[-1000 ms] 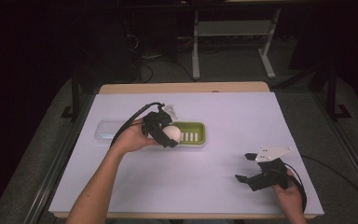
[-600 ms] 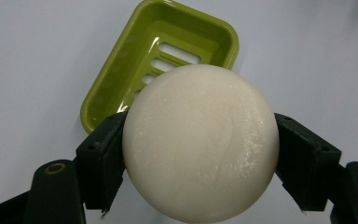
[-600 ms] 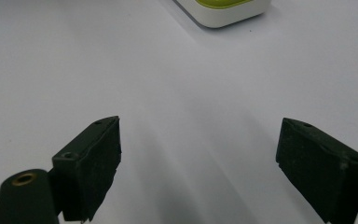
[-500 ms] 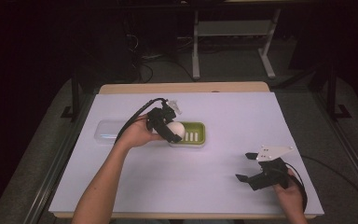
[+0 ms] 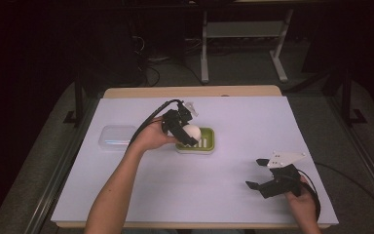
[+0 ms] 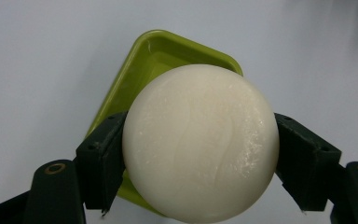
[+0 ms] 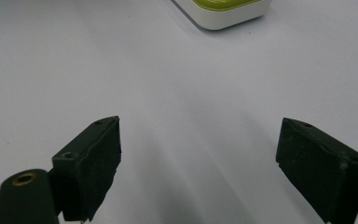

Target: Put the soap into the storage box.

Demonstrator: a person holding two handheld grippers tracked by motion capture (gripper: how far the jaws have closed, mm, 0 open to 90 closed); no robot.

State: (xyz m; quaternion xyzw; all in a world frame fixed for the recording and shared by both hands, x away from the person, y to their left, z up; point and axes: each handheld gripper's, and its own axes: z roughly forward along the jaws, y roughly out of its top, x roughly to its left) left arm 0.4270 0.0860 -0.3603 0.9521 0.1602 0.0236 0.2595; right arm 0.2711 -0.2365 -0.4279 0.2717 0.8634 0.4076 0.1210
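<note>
- Two black jaws of my left gripper [image 6: 200, 154] are clamped on a round white soap bar [image 6: 200, 149], one pad pressed flat against each side of it.
- From the left gripper view, I see the bar sitting squarely between the pads, its pale face turned toward the camera and its lower edge running out of the bottom of the picture.
- Behind the bar lies a green soap dish [image 6: 154, 56], one corner pointing away from me; the bar covers most of it.
- In the high view, my left gripper [image 5: 185, 134] holds the soap bar [image 5: 192, 131] over the left end of the soap dish [image 5: 205, 146]; I cannot tell whether the bar touches the dish or hangs just above it.
- The dish shows raised ribs on its bare right part and rests on the white table cover [image 5: 224, 185].
- Well to the left of the dish, a clear lid [image 5: 113, 137] lies flat on the cover, near my left forearm.
- My right gripper [image 7: 198, 163] stands wide apart, nothing between its jaws, bare cover under them.
- In the high view, my right gripper [image 5: 259, 174] rests low near the front right of the table, well apart from the dish.
- Far ahead in the right gripper view, a corner of the soap dish [image 7: 223, 14] shows, with a white base under its green rim.
</note>
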